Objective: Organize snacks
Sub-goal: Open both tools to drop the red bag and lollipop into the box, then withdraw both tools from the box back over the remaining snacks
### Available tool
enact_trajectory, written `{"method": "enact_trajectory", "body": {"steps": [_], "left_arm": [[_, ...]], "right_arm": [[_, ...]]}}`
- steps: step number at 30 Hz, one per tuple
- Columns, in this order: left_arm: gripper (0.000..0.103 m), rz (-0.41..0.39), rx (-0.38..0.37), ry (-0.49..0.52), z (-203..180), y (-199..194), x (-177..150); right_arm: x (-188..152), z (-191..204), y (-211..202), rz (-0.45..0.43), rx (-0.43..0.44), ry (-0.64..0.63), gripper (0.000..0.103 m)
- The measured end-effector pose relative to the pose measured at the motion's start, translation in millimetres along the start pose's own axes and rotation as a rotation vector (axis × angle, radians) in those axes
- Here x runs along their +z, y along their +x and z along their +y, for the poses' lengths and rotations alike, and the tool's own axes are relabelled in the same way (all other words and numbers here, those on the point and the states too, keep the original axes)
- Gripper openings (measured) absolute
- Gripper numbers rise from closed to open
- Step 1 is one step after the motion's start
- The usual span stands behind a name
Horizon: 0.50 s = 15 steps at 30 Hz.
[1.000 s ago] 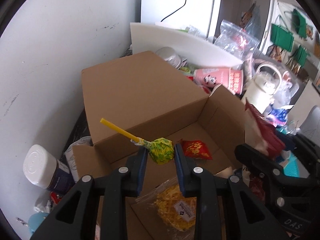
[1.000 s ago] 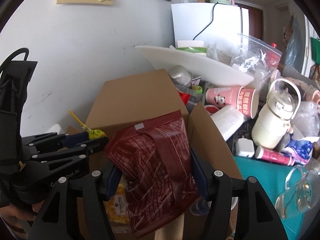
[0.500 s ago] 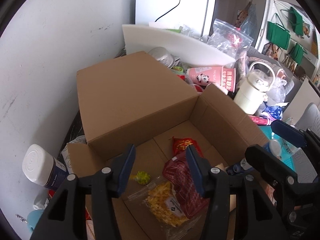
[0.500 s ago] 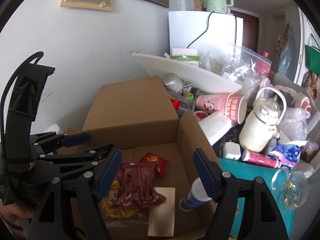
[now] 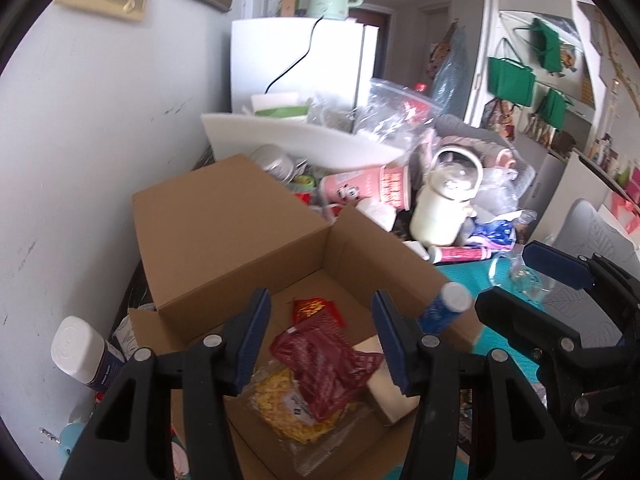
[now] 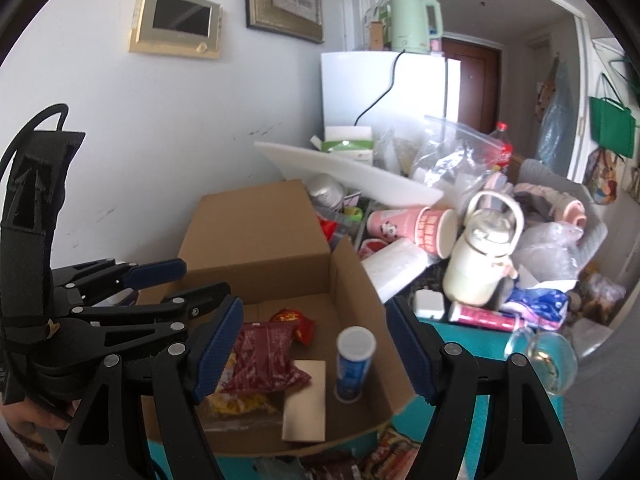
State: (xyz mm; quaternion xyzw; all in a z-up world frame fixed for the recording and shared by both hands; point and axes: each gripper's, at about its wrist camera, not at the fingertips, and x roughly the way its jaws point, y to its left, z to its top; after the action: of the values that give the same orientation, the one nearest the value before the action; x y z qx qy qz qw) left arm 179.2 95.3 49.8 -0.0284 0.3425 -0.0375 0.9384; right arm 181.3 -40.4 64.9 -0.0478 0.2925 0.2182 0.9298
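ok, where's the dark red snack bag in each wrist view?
Left wrist: the red bag lies in the box, low centre, framed by the open left gripper, atop the yellow bag.
Right wrist: the red bag is low, left of centre, beside the right gripper's left finger.
Shared landmark: the white-capped blue tube standing at the box's right side.

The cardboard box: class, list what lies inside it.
Inside the cardboard box: dark red packet atop a yellow snack bag, small red packet, tan card, upright blue tube. Anything beneath them is hidden.
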Motion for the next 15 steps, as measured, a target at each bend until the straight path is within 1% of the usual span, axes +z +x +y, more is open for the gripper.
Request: {"method": "enact_trajectory", "body": {"steps": [5,9,13,15], "left_arm": [[0.051,-0.026,-0.047,0.051,-21,-17,-3],[0.051,-0.03,-0.127,0.103,-43,-28,-7],[0.052,-0.039,-0.175,0.157,-66,-38,-14],[0.052,-0.037,-0.199,0.177,-75,-42,-17]], "right_arm": [[-6,-7,-26,-0.015,-0.051,0.014,0.074],[-15,-16,-51,-0.031,-0.095,0.034,0.074],[-25,-28,-74,-0.041,-0.126,0.07,0.074],[-30,-35,-86,-0.046,-0.154,0.084,0.074]]}}
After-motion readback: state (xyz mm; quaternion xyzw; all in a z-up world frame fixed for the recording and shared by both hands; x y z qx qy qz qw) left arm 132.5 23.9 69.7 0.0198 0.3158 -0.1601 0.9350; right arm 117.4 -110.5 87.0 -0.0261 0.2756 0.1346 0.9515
